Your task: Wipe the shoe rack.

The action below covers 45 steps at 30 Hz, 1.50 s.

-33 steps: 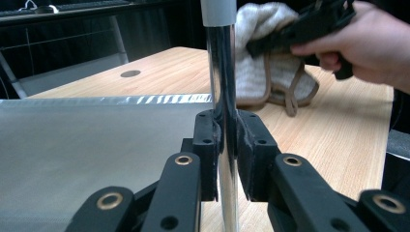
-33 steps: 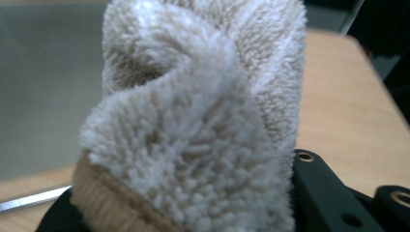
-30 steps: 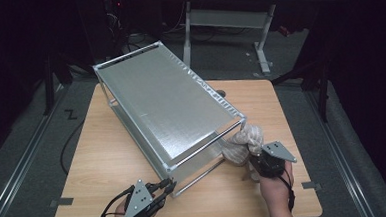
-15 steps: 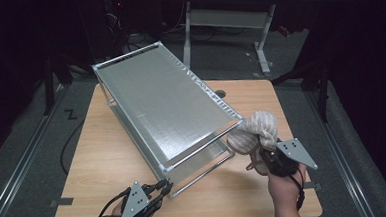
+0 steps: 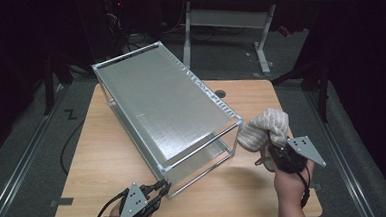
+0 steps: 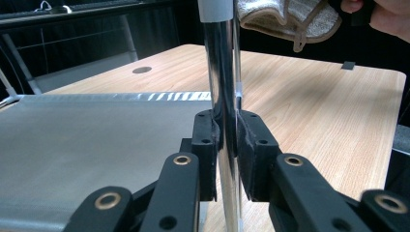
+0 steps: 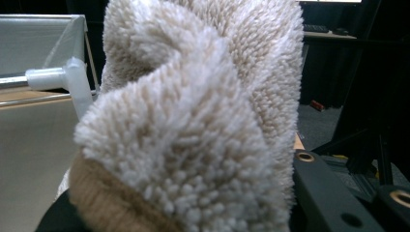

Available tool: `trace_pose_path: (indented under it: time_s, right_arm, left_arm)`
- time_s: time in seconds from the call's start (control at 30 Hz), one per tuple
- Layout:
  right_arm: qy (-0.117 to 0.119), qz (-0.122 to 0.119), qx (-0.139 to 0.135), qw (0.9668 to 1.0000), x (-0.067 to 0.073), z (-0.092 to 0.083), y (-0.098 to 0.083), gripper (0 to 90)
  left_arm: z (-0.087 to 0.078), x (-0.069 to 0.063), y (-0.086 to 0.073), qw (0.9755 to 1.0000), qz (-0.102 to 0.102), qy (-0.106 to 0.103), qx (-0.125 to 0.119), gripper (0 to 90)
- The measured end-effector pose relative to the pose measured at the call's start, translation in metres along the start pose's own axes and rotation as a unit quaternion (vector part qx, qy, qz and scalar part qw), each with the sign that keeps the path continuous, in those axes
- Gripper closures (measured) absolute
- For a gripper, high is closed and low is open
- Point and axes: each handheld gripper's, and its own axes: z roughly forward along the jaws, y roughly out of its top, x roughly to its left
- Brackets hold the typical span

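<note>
A wooden table (image 5: pixel 108 158) stands on grey floor in a dark room, with a metal rack (image 5: pixel 166 107) lying slantwise across it. The left gripper (image 5: pixel 158 190) is clamped on the rack's chrome post (image 6: pixel 220 96) at its near corner. The right gripper (image 5: pixel 276 149) pinches a beige towel (image 5: pixel 264 127), held off the table just right of the rack's near end. Bare tabletop lies in front of the rack
</note>
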Motion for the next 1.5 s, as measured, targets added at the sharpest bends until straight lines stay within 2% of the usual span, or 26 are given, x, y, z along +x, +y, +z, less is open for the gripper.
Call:
trace_pose_path:
  time_s: [0.2, 0.43, 0.6, 0.7, 0.77, 1.03, 1.23, 1.4, 1.5]
  right_arm:
    - [0.008, -0.01, -0.004, 0.9999, 0.009, 0.006, 0.003, 68.9]
    - [0.033, -0.03, -0.004, 0.999, 0.027, 0.015, 0.004, 69.1]
    - [0.051, -0.046, 0.02, 0.9974, 0.041, 0.025, -0.005, 69.3]
    - [0.064, -0.061, 0.043, 0.9951, 0.049, 0.033, -0.015, 69.8]
    - [0.067, -0.063, 0.054, 0.9943, 0.053, 0.038, -0.021, 70.1]
    - [0.083, -0.062, 0.099, 0.9896, 0.053, 0.051, -0.04, 70.6]
    - [0.096, -0.062, 0.138, 0.9839, 0.053, 0.059, -0.053, 70.8]
    - [0.107, -0.066, 0.179, 0.9757, 0.053, 0.066, -0.065, 70.7]
    - [0.109, -0.071, 0.207, 0.9697, 0.054, 0.07, -0.072, 70.7]
  left_arm:
    - [-0.006, 0.001, -0.002, 1.0, 0.0, 0.009, 0.0, 77.8]
    - [-0.013, 0.003, -0.004, 0.9998, -0.005, 0.019, 0.0, 77.9]
    - [-0.016, 0.004, -0.005, 0.9997, -0.006, 0.024, 0.002, 78.0]
    - [-0.016, 0.005, -0.005, 0.9996, -0.008, 0.026, 0.002, 78.0]
    - [-0.017, 0.006, -0.005, 0.9995, -0.011, 0.028, 0.002, 78.1]
    - [-0.016, 0.009, -0.004, 0.9995, -0.015, 0.029, 0.001, 78.3]
    - [-0.015, 0.011, -0.004, 0.9993, -0.018, 0.033, -0.001, 78.4]
    - [-0.015, 0.019, -0.005, 0.9987, -0.028, 0.042, -0.001, 78.8]
    - [-0.015, 0.022, -0.004, 0.9984, -0.029, 0.047, 0.0, 78.9]
